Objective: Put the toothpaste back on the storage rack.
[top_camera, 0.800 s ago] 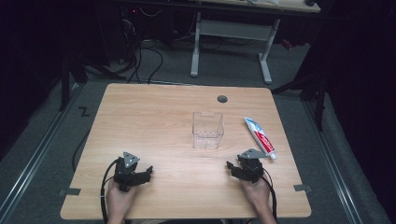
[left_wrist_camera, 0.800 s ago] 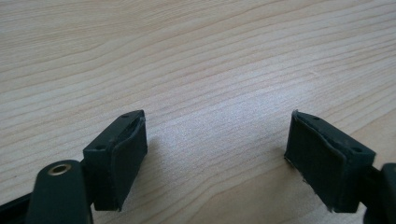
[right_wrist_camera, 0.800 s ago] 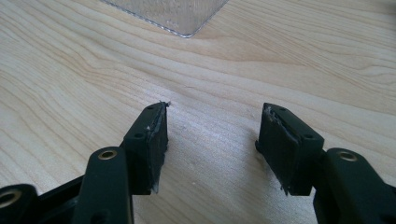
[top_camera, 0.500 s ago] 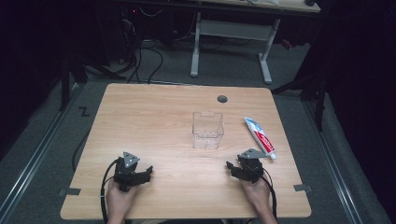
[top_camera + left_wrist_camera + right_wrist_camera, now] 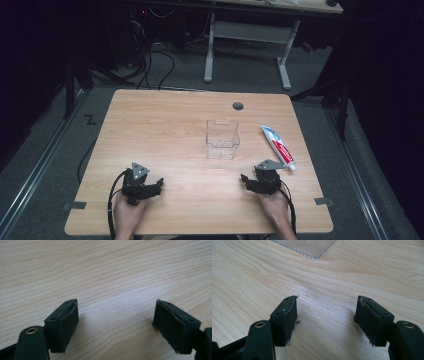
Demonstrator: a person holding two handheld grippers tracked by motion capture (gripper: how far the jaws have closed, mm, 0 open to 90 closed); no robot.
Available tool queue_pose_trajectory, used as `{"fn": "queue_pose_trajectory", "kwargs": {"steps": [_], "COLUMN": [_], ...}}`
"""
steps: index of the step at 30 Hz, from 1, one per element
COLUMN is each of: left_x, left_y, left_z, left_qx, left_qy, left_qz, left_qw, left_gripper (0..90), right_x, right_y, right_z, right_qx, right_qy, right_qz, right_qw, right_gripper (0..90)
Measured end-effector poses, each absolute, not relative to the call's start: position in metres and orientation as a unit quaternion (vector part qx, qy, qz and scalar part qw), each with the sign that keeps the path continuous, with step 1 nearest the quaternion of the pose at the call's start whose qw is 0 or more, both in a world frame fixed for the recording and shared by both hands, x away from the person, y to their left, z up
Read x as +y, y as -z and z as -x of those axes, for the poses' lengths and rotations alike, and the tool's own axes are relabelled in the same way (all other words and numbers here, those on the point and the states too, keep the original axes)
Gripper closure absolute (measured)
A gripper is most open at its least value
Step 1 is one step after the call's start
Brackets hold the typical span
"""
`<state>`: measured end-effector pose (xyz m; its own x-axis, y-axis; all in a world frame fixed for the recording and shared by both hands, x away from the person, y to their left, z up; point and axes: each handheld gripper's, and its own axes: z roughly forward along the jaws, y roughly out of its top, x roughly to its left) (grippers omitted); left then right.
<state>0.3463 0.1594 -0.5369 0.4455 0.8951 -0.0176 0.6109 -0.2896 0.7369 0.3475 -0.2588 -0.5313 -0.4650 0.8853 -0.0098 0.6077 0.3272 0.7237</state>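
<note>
Left claw (image 5: 159, 183): seen from the high view near the front left of the table (image 5: 165, 125), held in the person's left hand (image 5: 129, 212), resting low on the wood; its jaws stand wide with nothing between them.
Left claw, own view (image 5: 115, 323): two black pads spread far apart over bare wood grain; this close look shows the pads' worn edges, which the high view is too small to give.
Clear box (image 5: 223, 139): stands upright near the middle of the table, between the two claws and farther from the person; it looks empty, with a small tab on its far rim.
Clear box, right claw's view (image 5: 308, 247): one corner of its base shows at the top edge, ahead of the jaws and well apart from them; the left claw's view has wood alone.
Right claw (image 5: 243, 178): near the front right of the table, held in the right hand (image 5: 274, 206); jaws wide, gripping nothing.
Right claw, own view (image 5: 326, 317): pads far apart over wood, with frayed bits at the left pad's tip.
Toothpaste tube (image 5: 278, 147): lies flat on the table to the right of the clear box, just beyond the right claw, cap end toward the person; untouched.
</note>
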Motion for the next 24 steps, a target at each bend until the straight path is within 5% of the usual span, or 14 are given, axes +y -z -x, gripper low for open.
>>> {"fn": "queue_pose_trajectory", "kwargs": {"steps": [24], "left_x": [0.159], "left_y": [0.537], "left_z": [-0.346], "left_qx": [0.485], "left_qy": [-0.205], "left_qz": [-0.776], "left_qw": [0.347], "left_gripper": [20.6], "right_x": [-0.278], "right_y": [0.508], "right_z": [-0.341], "right_qx": [0.764], "right_qy": [-0.339], "right_qz": [-0.518], "right_qw": [0.18], "right_gripper": [45.4]}}
